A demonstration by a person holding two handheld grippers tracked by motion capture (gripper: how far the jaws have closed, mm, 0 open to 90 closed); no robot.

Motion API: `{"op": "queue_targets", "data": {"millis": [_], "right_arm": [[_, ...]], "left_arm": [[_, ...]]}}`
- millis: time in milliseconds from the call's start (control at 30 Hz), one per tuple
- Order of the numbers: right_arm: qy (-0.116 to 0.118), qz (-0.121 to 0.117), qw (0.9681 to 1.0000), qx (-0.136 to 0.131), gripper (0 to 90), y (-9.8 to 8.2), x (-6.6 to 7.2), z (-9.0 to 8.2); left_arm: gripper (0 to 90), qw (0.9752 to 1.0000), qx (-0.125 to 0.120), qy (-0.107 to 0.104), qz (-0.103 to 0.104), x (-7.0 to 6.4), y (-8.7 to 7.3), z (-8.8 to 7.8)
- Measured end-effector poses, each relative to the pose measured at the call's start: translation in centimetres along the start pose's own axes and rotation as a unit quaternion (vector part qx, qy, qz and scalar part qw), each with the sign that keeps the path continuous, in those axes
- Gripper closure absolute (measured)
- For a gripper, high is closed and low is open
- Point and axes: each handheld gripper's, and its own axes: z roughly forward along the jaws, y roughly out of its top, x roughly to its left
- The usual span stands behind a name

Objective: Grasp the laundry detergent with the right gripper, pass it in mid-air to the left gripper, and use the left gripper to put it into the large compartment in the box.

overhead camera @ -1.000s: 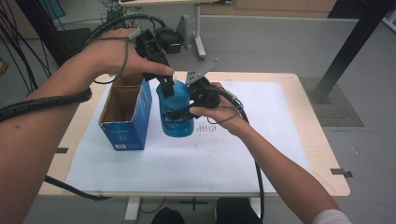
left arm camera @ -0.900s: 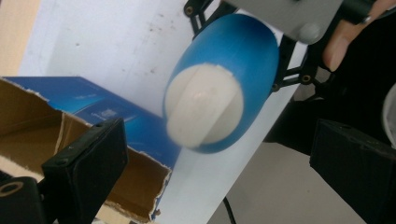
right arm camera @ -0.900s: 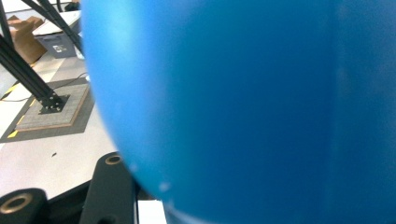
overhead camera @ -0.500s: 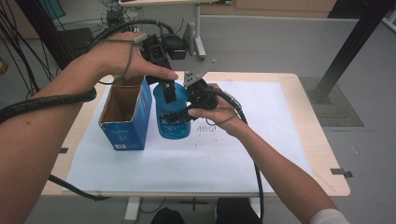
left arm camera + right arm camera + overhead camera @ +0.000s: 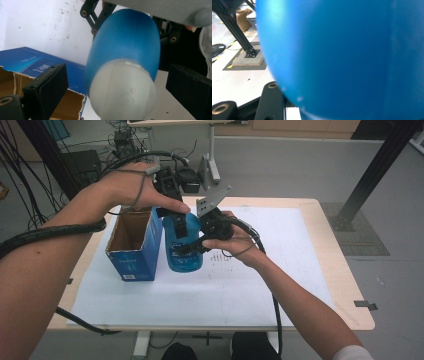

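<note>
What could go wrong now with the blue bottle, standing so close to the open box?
1. The left gripper has its jaws open on either side of the white cap; closing off-centre could push the blue bottle over.
2. The right gripper presses the bottle's side; its rounded body might slip.
3. The bottle stands next to the open box and could knock it.

Looking down on a blue bottle (image 5: 127, 47) with a white cap (image 5: 122, 92). Sitting between two spread black fingers (image 5: 47, 90), touching neither. Lying beside an open blue box (image 5: 32, 66).

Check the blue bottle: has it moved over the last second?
No. In the high view the blue bottle stands beside the open box as before, with the left gripper above and the right gripper alongside.
</note>
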Motion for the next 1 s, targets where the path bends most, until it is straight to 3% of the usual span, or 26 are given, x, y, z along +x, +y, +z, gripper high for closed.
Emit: {"op": "queue_targets", "data": {"millis": [500,1000], "right_arm": [[0.002,-0.008,1.0000,-0.005,43.8,0.11,0.30,-0.05],[0.000,-0.008,0.9999,-0.007,43.8,0.13,0.37,-0.27]], "left_arm": [[4.8,0.9999,0.013,0.000,0.010,0.07,0.31,1.01],[4.7,0.9999,0.006,-0.004,0.013,-0.11,0.52,0.81]]}}
